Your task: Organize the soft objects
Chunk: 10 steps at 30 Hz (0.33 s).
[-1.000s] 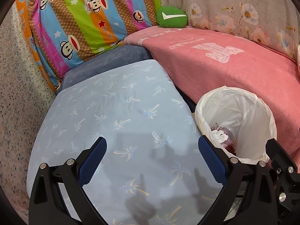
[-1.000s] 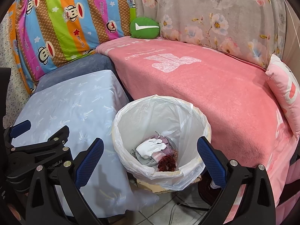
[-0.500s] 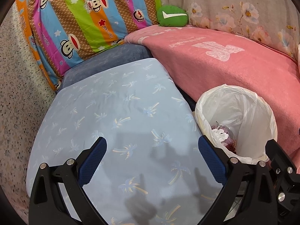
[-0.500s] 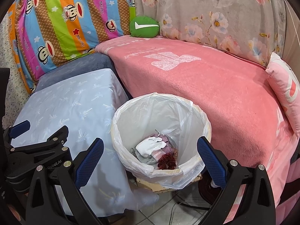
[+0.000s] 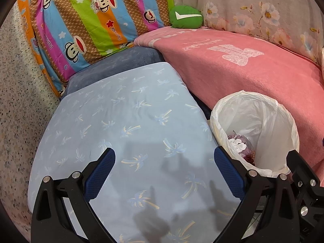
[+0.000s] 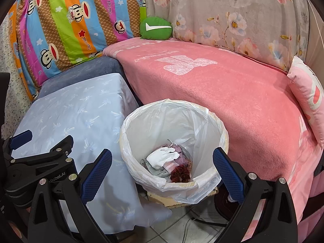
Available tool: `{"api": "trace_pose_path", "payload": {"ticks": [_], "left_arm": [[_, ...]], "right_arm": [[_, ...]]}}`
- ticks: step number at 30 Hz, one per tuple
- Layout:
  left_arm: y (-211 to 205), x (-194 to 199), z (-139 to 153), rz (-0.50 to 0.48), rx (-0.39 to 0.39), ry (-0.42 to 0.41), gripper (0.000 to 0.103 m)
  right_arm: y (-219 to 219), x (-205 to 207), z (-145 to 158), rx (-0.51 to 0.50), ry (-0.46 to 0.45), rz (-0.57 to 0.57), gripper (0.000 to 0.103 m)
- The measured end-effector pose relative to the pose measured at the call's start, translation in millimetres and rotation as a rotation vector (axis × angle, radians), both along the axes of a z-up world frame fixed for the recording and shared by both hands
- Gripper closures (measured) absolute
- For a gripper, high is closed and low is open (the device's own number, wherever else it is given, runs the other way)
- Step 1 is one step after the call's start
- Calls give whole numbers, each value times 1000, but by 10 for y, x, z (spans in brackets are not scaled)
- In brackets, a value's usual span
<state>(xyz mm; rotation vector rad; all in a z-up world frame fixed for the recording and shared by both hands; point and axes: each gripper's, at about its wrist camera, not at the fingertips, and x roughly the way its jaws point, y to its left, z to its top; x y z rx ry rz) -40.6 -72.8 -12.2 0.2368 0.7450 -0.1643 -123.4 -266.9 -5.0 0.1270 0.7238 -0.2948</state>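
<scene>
My left gripper (image 5: 164,154) hangs open and empty over a light blue cloth with palm prints (image 5: 125,121) that covers a low stool. My right gripper (image 6: 162,155) is open and empty above a bin with a white liner (image 6: 141,174); a white glove (image 6: 162,158) and dark red scraps lie at its bottom. A small green cushion (image 6: 156,28) sits at the back of the pink blanket (image 6: 232,93), against the striped monkey pillow (image 6: 70,20). A pink pillow (image 6: 307,93) lies at the blanket's right end.
A floral cover (image 6: 232,14) drapes the sofa back. A dark blue cushion (image 5: 121,62) lies behind the blue cloth. A speckled wall (image 5: 18,101) stands on the left. Tiled floor with cables (image 6: 188,224) shows below the bin.
Both views have drifted very slightly, so the bin sits a touch higher in frame. Both grippers stay open and empty.
</scene>
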Motion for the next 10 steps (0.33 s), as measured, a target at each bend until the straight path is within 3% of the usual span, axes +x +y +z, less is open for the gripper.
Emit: {"api": "trace_pose_path", "payload": {"ticks": [10], "left_arm": [[-17, -11, 1, -11, 2, -7, 9]], "right_arm": [[-8, -7, -25, 0, -1, 0, 5]]}}
